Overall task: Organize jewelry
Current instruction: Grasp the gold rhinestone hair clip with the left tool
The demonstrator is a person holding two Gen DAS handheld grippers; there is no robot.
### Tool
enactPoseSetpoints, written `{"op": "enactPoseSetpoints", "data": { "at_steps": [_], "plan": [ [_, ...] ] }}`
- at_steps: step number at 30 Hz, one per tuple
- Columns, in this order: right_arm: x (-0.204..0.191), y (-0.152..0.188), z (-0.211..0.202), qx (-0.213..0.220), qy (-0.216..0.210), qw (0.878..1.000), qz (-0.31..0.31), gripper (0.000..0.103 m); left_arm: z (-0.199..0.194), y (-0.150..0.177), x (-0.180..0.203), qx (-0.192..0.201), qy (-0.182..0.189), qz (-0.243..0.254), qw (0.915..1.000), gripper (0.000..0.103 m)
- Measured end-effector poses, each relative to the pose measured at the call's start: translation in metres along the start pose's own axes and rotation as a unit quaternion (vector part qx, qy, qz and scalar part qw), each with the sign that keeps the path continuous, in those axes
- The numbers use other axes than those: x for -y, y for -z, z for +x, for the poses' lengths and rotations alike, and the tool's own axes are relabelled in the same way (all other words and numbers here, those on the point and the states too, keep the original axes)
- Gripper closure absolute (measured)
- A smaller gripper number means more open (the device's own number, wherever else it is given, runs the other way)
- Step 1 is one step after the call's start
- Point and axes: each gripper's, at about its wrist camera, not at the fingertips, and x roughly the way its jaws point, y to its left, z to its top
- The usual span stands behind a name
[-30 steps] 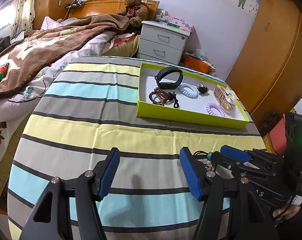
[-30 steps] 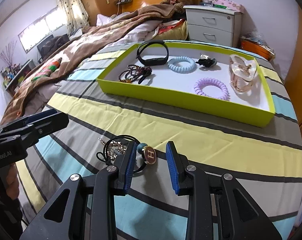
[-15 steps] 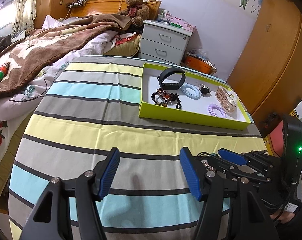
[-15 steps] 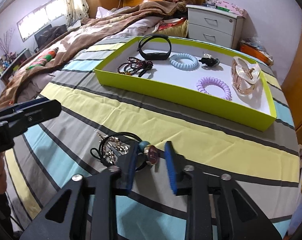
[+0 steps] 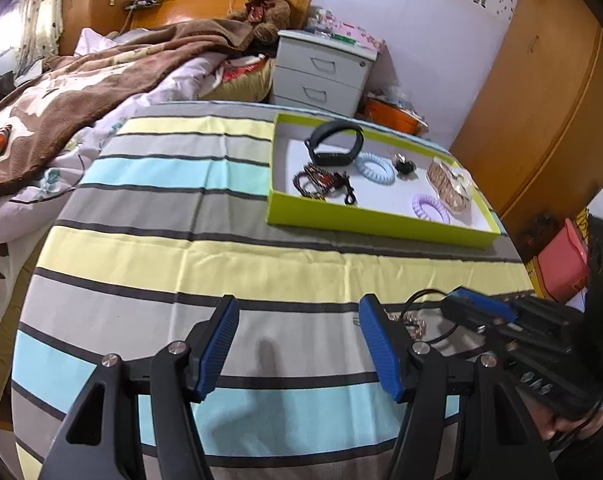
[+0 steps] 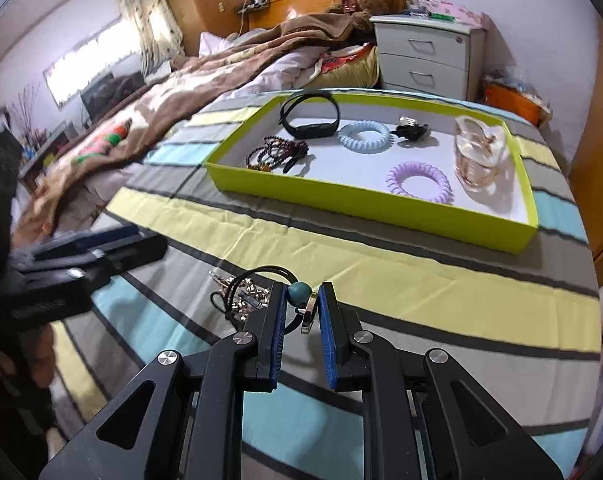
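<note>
We see our right gripper (image 6: pixel 300 322) low over the worktop (image 6: pixel 401 280), which is covered in a cloth of yellow, grey and pale blue stripes. Its blue-padded jaws have just been closing and now pinch a black elastic hair tie with a teal bead and a round metal charm (image 6: pixel 300 294), the bead and charm sitting right between the pads. The tie's black loop trails to the left of the jaws, where it lies against a small heap of silvery chain jewellery (image 6: pixel 247 302) on the cloth (we cannot tell whether the two are tangled). Our left gripper (image 5: pixel 297 344) hangs beside it over a grey stripe, jaws released and wide apart, with only bare cloth between them. Farther back on the worktop stands the shallow lime-green tray with a white floor (image 6: pixel 365 202). In it lie a black wristband (image 6: pixel 309 120), a bunch of dark beaded bracelets (image 6: pixel 275 152), a pale blue spiral hair tie (image 6: pixel 364 136), a small black clip (image 6: pixel 412 131), a lilac spiral hair tie (image 6: pixel 417 182) and a clear, amber-tinted claw clip (image 6: pixel 479 152), each apart from the others. Beyond the worktop we see a bed with a brown blanket (image 6: pixel 205 80) and a grey two-drawer bedside cabinet (image 6: pixel 425 54).
</note>
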Motion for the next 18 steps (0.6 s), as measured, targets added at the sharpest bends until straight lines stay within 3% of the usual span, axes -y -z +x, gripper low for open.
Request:
{"op": "enactPoseSetpoints", "data": {
  "at_steps": [5, 8, 18],
  "plan": [
    [0.012, 0.0, -0.013, 0.008, -0.036, 0.999, 0.025, 0.086, 0.009, 0.002, 0.008, -0.013, 0.004, 0.012, 0.9998, 0.038],
    [0.019, 0.001, -0.017, 0.012, -0.008, 0.999, 0.034, 0.086, 0.011, 0.003, 0.017, -0.013, 0.016, 0.027, 0.9994, 0.038],
    [0.037, 0.003, -0.027, 0.03, 0.012, 0.998, 0.054, 0.086, 0.028, 0.01, 0.05, -0.045, 0.03, 0.082, 0.9952, 0.034]
  ]
}}
